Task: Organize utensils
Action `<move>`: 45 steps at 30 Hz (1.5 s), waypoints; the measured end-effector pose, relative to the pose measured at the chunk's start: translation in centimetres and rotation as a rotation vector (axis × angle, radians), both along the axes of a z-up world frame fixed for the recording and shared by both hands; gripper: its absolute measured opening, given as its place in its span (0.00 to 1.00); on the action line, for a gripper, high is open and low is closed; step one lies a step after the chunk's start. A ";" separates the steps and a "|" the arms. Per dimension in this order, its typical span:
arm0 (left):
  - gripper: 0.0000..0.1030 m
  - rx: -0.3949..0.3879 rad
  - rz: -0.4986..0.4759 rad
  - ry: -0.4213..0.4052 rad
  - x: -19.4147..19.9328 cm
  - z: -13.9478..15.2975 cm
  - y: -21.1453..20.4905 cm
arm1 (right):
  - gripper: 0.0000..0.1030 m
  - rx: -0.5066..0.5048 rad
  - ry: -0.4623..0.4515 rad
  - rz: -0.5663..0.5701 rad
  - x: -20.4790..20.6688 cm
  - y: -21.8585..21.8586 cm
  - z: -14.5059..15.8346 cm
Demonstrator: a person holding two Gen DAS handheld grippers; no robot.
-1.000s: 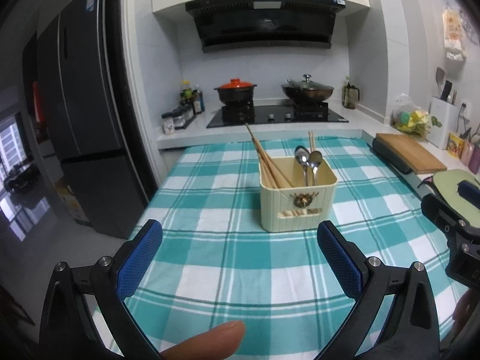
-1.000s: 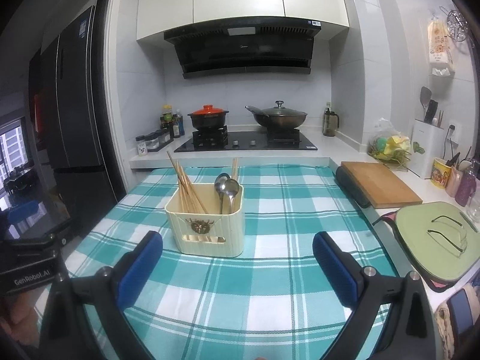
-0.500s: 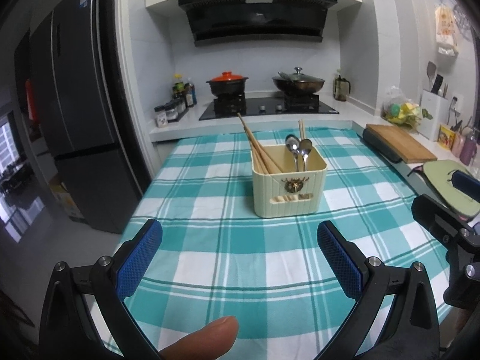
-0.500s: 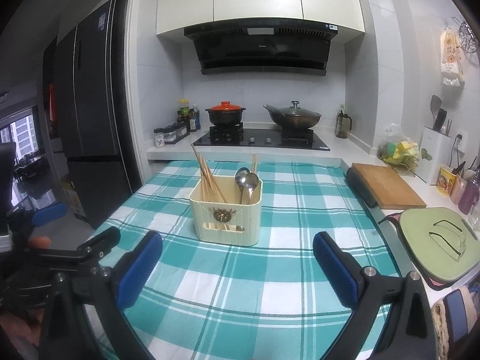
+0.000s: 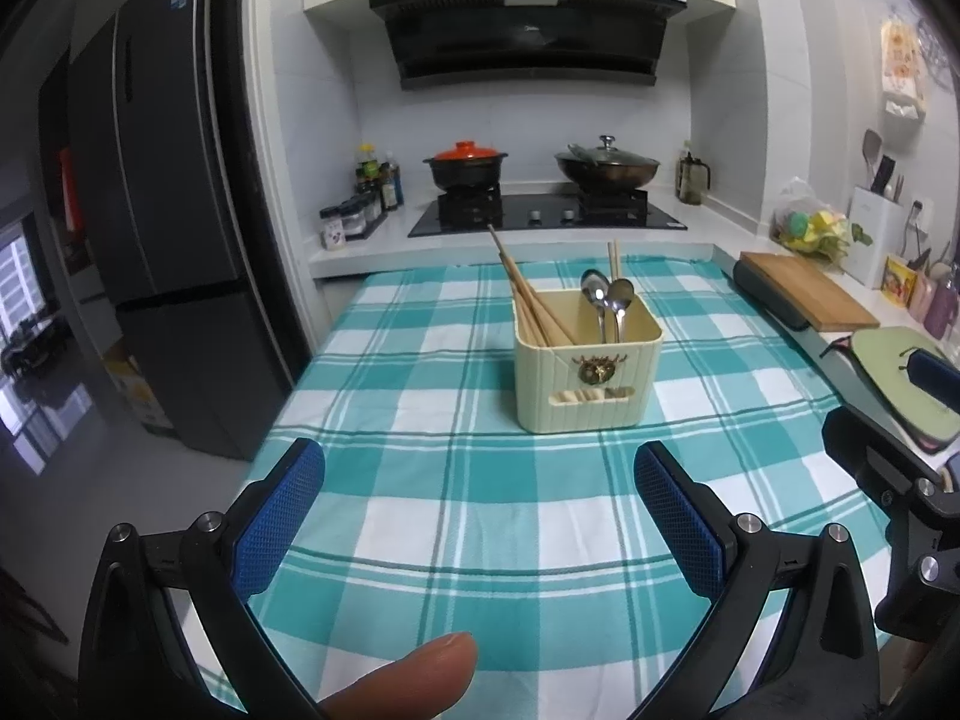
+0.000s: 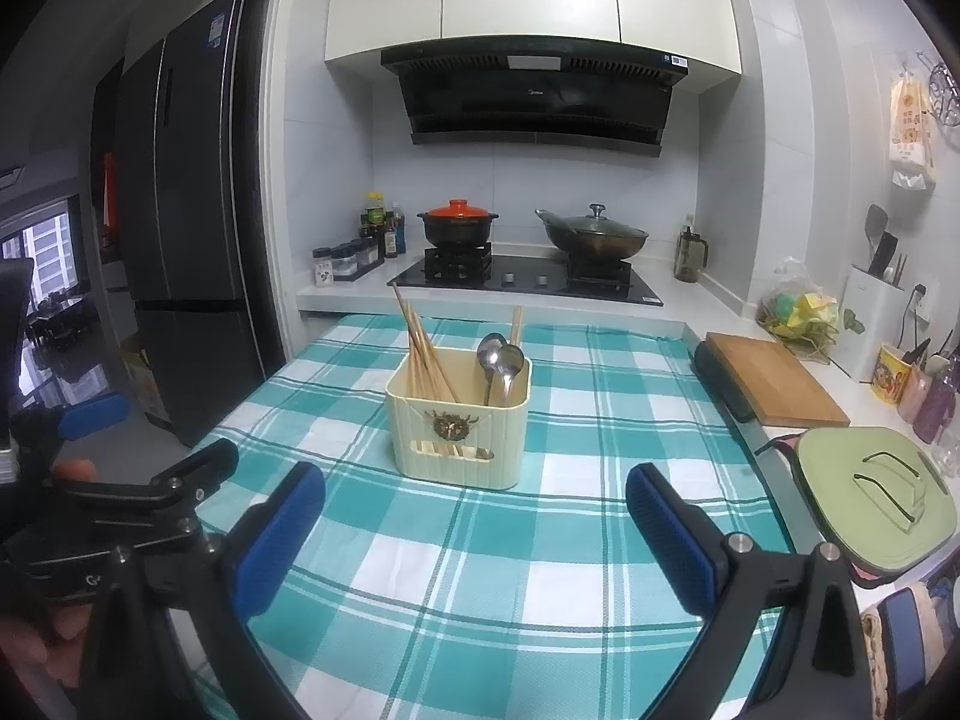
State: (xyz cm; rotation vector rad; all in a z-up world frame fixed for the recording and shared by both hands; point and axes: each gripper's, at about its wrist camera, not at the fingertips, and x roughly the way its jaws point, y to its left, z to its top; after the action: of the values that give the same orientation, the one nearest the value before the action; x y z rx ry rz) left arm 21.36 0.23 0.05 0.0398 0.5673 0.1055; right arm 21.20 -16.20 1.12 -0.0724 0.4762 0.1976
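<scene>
A cream utensil holder [image 5: 587, 381] stands on the teal checked tablecloth [image 5: 480, 480]; it also shows in the right wrist view [image 6: 459, 426]. It holds wooden chopsticks [image 5: 528, 294] on its left side and two metal spoons [image 5: 607, 300] on its right. In the right wrist view the chopsticks [image 6: 423, 354] and spoons [image 6: 499, 363] stand the same way. My left gripper [image 5: 480, 492] is open and empty, well back from the holder. My right gripper [image 6: 474, 510] is open and empty, also short of the holder.
A wooden cutting board [image 6: 771, 378] and a green lidded pan [image 6: 870, 492] lie on the right counter. A stove with a red-lidded pot [image 6: 459, 222] and a wok [image 6: 591, 237] is behind. A dark fridge [image 6: 180, 210] stands left.
Both grippers have drawn back and risen from the holder, which looks smaller and farther. Both stay open and empty. The holder and utensils have not moved.
</scene>
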 end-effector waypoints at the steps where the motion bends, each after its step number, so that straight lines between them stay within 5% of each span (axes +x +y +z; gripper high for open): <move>1: 1.00 0.000 -0.001 0.000 0.0 0.0 0.0 | 0.99 0.000 -0.001 0.001 0.0 0.0 0.0; 45: 1.00 -0.016 -0.001 0.004 -0.8 0.3 0.3 | 0.99 -0.014 -0.001 0.037 -0.9 1.5 0.2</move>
State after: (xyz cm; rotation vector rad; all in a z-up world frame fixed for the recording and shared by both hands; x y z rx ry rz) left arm 20.55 0.53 0.36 0.0249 0.5719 0.0995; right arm 20.33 -14.67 1.34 -0.0947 0.4752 0.2309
